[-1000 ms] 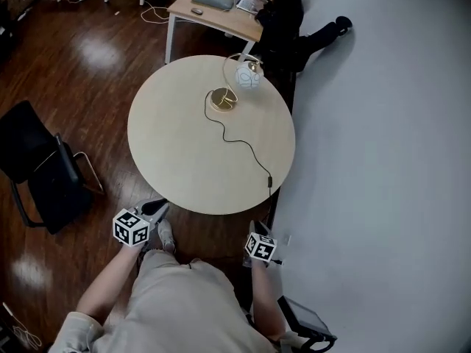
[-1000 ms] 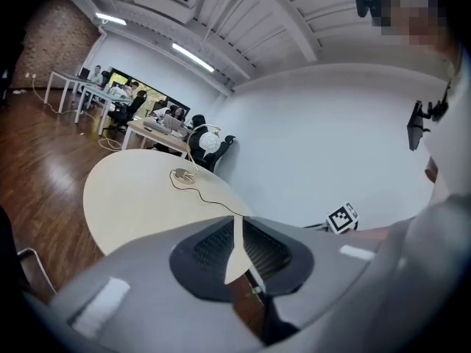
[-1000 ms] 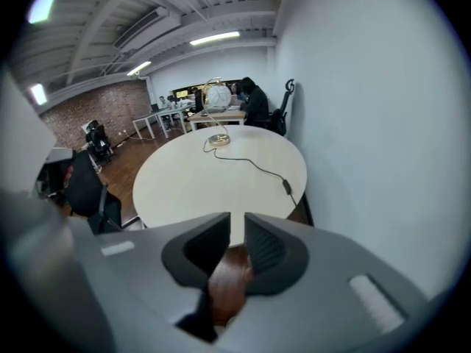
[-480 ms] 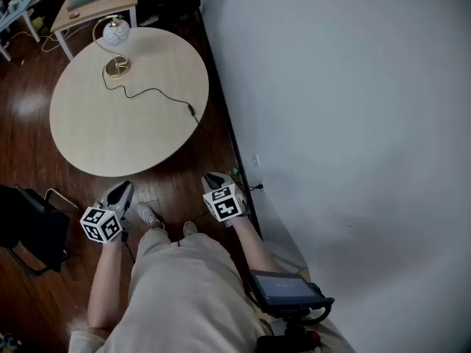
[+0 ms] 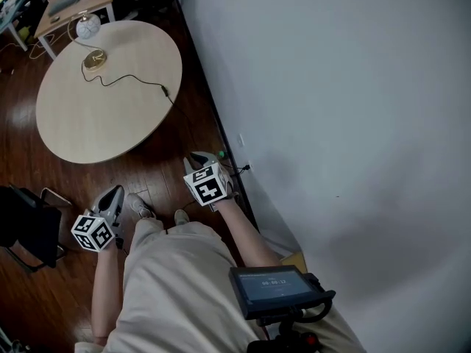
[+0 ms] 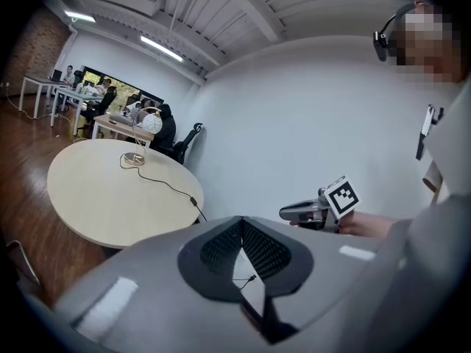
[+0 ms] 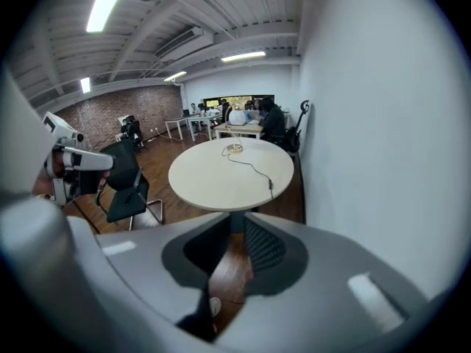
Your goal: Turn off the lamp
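Observation:
The lamp [image 5: 88, 26], a white globe on a gold arc with a round gold base [image 5: 94, 59], stands at the far side of the round table [image 5: 88, 116]. Its black cord runs to an inline switch [image 5: 164, 91] near the table's right edge. The lamp [image 7: 237, 118] also shows far off in the right gripper view, and the lamp [image 6: 151, 122] in the left gripper view. Both grippers hang over the floor, well short of the table. My left gripper [image 5: 114, 191] is shut and empty. My right gripper [image 5: 199, 155], close to the wall's foot, stands narrowly open with nothing between its fingers.
A white wall [image 5: 331, 87] runs along the right, with a socket and plug [image 5: 241, 168] at its base. A black chair [image 5: 26, 230] stands on the wood floor at left. A desk [image 5: 70, 4] with seated people lies beyond the table. A tablet [image 5: 272, 287] hangs at the person's front.
The view has swung right, so the table sits farther up and left. Both grippers have drawn away from the table's edge; the right one now hangs beside the wall's foot.

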{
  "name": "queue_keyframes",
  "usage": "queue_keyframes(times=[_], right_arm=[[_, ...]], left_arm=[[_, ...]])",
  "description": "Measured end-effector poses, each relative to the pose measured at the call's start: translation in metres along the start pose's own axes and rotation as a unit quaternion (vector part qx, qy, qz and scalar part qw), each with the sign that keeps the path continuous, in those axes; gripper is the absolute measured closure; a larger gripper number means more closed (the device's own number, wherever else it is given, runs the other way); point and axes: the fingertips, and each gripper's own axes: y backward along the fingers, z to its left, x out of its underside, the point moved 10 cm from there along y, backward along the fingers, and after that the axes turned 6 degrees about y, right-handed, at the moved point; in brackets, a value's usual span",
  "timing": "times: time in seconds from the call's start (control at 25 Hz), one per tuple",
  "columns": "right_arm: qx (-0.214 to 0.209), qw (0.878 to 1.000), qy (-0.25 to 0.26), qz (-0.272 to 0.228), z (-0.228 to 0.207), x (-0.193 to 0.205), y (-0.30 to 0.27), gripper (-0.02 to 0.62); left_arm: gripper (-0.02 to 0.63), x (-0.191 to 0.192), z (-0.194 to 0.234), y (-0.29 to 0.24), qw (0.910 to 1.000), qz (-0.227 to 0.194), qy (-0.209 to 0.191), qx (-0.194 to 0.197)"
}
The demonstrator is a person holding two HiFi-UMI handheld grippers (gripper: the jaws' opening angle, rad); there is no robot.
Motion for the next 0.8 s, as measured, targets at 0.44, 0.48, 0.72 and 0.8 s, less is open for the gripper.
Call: queue_keyframes(times=[0.44,0.48,0.72,0.8], right_arm=[[-0.043,0.996,0.036,-0.072,0.032,-0.033,-0.006,0.511],[-0.045,0.995,0.039,-0.077,0.034,-0.035,-0.006,0.509],[-0.061,0.994,0.01,-0.087,0.038,-0.015,0.008,0.503],[-0.046,0.996,-0.004,-0.076,0.037,0.012,0.008,0.503]], left_arm=[[0.603,0.016,0.002,0.05,0.9979,-0.034,0.02,-0.051],[0.603,0.018,0.005,0.051,0.9977,-0.035,0.022,-0.053],[0.601,0.018,0.002,0.056,0.9984,-0.005,0.026,-0.051],[0.601,0.023,0.009,0.052,0.9987,0.011,0.023,-0.044]])
